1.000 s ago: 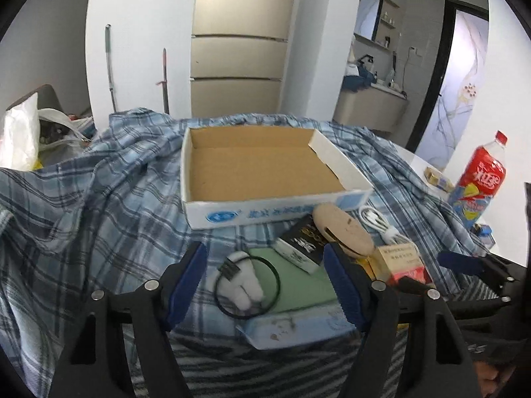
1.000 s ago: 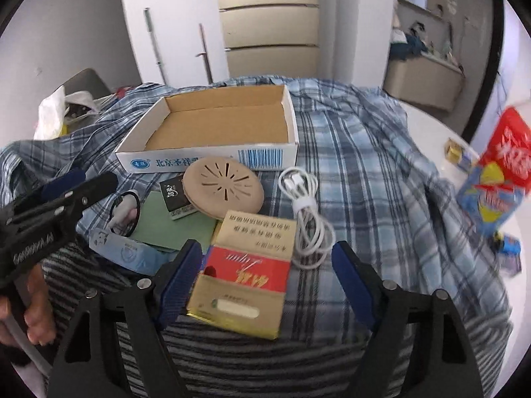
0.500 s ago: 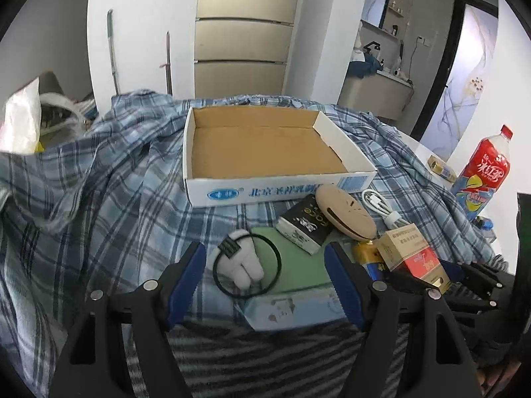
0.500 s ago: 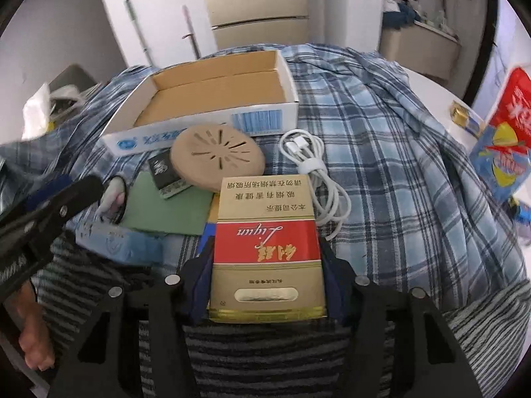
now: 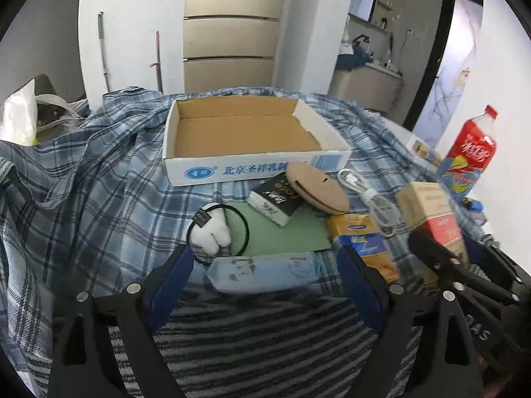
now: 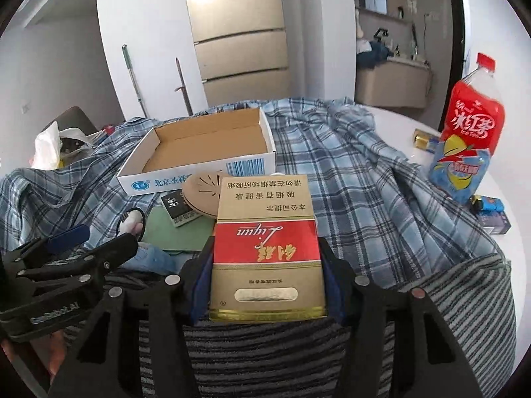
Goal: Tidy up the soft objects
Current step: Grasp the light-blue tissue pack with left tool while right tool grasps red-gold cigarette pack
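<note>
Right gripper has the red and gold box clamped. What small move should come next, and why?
Probably carry it forward toward the cardboard tray and lower it in. The right gripper is shut on the red and gold box, which looks raised above the cloth, and the tray just ahead shows nothing inside. The left gripper is open over the blue pouch, out of that path.

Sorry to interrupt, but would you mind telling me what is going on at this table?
A person is sorting small items on a plaid cloth using two handheld grippers. The right gripper is shut on a red and gold pack, lifted off the cloth. The left gripper is open, holding nothing, above a blue pouch. The cardboard box is empty. A hair tie, tan disc and white cable lie in front of it.
</note>
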### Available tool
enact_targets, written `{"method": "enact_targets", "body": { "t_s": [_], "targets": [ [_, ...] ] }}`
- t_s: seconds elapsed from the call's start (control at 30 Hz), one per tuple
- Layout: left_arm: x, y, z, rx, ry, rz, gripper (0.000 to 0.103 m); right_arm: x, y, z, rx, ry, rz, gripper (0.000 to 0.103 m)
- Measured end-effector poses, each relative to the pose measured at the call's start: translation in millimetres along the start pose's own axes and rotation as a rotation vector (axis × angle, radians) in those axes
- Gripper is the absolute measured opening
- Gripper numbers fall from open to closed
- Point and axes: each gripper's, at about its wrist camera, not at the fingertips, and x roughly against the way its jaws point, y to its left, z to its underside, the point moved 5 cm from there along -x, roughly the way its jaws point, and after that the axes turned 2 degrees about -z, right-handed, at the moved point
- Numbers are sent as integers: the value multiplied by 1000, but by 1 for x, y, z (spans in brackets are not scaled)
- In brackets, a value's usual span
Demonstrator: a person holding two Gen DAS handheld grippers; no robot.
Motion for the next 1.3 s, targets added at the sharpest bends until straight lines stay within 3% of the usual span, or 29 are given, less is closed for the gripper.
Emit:
{"method": "enact_targets", "body": {
  "t_s": [0.13, 0.37, 0.63, 0.97, 1.0, 1.07, 1.3],
  "targets": [
    [-19, 3, 3, 6, 92, -55, 92, -2, -7, 3, -25, -6, 13, 55],
    [-30, -5, 8, -38, 138, -39, 103, -9, -16, 8, -67, 7, -16, 55],
    [-19, -11, 6, -57, 75, 4, 103, -9, -13, 9, -54, 8, -35, 55],
    [-27, -12, 7, -67, 100, -41, 103, -9, -14, 9, -51, 1, -14, 55],
    [-26, -12, 6, -66, 89, -38, 101, -10, -14, 10, -51, 1, -14, 55],
    [-25, -11, 7, -61, 89, -39, 85, -10, -14, 10, -50, 3, -14, 55],
    [-20, -4, 6, -24, 58, -19, 71, -10, -13, 10, -44, 3, -7, 55]
  ]
}}
